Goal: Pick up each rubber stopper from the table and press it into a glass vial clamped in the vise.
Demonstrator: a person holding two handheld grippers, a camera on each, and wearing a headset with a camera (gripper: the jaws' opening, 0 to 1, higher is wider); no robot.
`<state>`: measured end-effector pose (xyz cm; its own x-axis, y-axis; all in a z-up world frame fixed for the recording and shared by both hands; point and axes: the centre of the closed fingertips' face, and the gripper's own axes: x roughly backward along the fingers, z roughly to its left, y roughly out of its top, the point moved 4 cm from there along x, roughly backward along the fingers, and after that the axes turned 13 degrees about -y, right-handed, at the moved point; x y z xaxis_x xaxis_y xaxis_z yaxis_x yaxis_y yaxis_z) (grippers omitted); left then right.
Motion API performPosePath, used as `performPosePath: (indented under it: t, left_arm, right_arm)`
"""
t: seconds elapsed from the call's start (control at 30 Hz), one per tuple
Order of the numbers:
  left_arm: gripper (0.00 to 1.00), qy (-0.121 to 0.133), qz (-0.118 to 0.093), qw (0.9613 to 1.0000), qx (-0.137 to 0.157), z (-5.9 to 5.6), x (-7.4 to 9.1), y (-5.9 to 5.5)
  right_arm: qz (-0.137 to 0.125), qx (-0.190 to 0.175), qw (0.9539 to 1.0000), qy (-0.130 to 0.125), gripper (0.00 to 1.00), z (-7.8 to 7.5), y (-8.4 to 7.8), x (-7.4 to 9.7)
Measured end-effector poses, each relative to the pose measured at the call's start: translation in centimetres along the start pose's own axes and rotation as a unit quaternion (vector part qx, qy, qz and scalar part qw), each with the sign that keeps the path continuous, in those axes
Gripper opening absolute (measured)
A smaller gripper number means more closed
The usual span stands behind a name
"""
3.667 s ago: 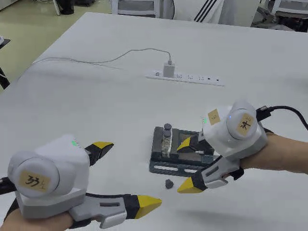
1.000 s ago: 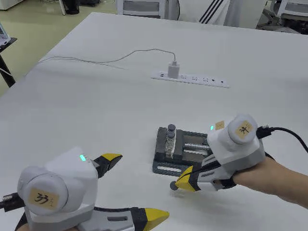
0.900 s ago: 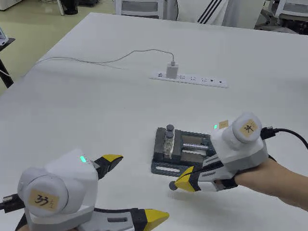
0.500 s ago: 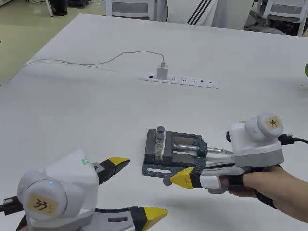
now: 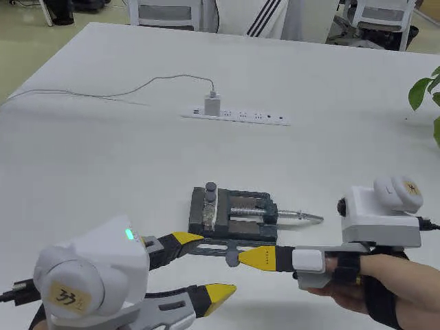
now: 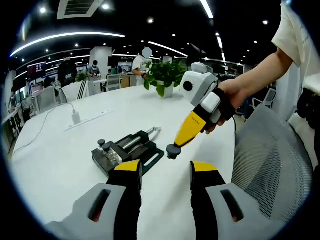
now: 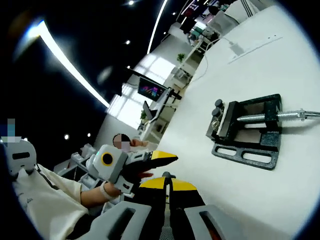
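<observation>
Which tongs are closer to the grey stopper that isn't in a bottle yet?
Right. The right tongs pinch the stopper at their tips; the left tongs hang open, apart from it.

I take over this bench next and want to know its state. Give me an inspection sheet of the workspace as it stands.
Surface: white table, no spills seen.
Job's things: black vise clamps glass vials, two dark tops showing; one rubber stopper held off the table.
Clutter: nothing seen.
Grippers: right gripper shut on the rubber stopper, in front of the vise; left gripper open, holding nothing.
Cables: power strip with charger, charger cable running left; gripper cable behind the right gripper.
Surroundings: chairs beyond the table, plant at the right edge.
</observation>
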<state>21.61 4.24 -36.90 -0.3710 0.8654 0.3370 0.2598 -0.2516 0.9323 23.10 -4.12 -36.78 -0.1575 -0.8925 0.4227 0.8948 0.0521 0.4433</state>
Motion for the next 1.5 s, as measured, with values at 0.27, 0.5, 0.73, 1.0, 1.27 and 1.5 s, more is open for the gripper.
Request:
performPosePath:
  t: [0.27,0.5,0.73,1.0,1.27,1.5]
  left_arm:
    - [0.20,-0.024,-0.006,0.9995,-0.017,-0.8,-0.8,0.7]
    - [0.10,-0.031,-0.017,0.9991,-0.021,-0.9,-0.9,1.4]
    - [0.05,-0.037,-0.018,0.9988,-0.027,-0.9,-0.9,1.5]
    - [0.04,-0.040,-0.017,0.9987,-0.026,-0.9,-1.0,1.5]
    - [0.04,-0.043,-0.019,0.9988,-0.013,-1.0,-1.0,1.2]
    - [0.04,-0.050,-0.025,0.9984,-0.002,-1.2,-0.9,1.1]
  right_arm:
    - [-0.015,-0.106,0.9933,0.043,0.00,0.3,-0.3,0.3]
    - [-0.014,-0.140,0.9885,0.056,0.00,0.2,-0.6,0.4]
    - [-0.019,-0.161,0.9847,0.064,0.00,0.3,-0.5,0.4]
    - [-0.021,-0.174,0.9822,0.069,0.00,0.0,-0.5,0.5]
    - [-0.025,-0.176,0.9814,0.073,0.00,-0.2,-0.8,0.4]
    - [-0.031,-0.171,0.9816,0.079,0.00,0.0,-1.1,0.5]
